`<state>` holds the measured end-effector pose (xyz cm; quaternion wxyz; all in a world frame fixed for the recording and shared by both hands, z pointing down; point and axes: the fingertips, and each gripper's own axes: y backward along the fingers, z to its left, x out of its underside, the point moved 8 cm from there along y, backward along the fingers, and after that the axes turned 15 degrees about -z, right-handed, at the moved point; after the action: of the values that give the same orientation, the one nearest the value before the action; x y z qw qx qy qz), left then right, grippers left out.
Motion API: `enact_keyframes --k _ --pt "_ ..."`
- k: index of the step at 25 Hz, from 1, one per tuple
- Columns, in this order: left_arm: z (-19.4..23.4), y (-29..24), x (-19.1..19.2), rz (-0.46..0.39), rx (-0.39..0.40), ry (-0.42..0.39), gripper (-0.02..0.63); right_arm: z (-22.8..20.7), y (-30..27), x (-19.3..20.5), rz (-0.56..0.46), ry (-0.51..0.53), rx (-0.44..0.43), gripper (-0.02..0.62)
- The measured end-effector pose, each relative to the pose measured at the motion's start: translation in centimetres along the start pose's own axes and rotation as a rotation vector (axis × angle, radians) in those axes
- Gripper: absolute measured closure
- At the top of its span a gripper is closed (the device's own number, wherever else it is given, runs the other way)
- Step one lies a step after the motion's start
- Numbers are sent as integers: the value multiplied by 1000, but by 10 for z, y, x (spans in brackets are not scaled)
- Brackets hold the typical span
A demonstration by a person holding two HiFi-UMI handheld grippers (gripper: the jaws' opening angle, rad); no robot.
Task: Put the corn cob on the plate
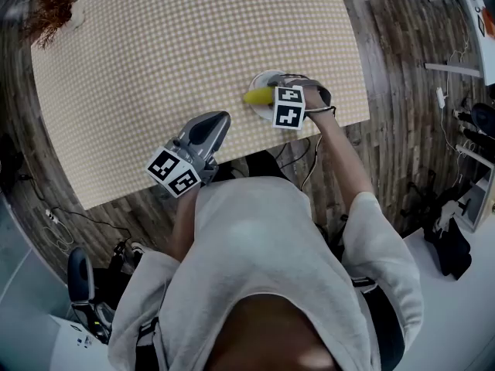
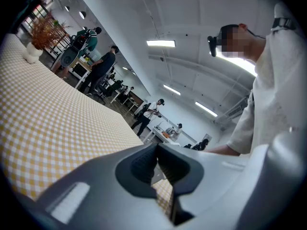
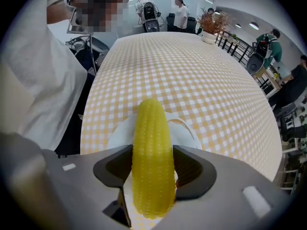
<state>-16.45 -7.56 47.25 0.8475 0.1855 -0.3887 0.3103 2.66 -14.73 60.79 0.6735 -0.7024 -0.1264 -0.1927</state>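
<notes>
The yellow corn cob (image 3: 152, 157) lies lengthwise between the jaws of my right gripper (image 3: 152, 169), whose pads press on both its sides. Under it sits the small white plate (image 3: 121, 131), near the table's front edge. From the head view the corn cob (image 1: 257, 96) pokes out left of the right gripper (image 1: 288, 103) over the plate (image 1: 263, 78); I cannot tell whether it touches the plate. My left gripper (image 1: 207, 130) hovers at the table's near edge with its pads together and nothing between them, as the left gripper (image 2: 156, 166) view also shows.
The table (image 1: 170, 60) wears a yellow-and-white checked cloth. A vase of dried twigs (image 1: 52, 10) stands at its far left corner. Several people (image 2: 98, 68) stand about in the room beyond the table. Cables lie on the wooden floor (image 1: 390, 83) at the right.
</notes>
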Motion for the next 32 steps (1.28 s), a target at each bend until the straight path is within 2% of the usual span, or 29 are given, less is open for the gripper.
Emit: enact_keyframes --k 7,17,20,25,32 --pt "2 0 -3 -15 -8 -3 597 -3 -2 -2 51 36 -65 337" --pt "2 1 -5 -19 -5 -14 597 -2 -1 0 18 47 -57 333" --pt "0 3 -5 -21 -3 -17 597 2 -1 -1 14 47 -71 272" --pt "-4 4 -3 -21 3 -23 597 3 7 -3 -1 35 -36 236" --pt "-11 4 -2 -25 25 -36 597 4 31 -15 -50 35 27 248"
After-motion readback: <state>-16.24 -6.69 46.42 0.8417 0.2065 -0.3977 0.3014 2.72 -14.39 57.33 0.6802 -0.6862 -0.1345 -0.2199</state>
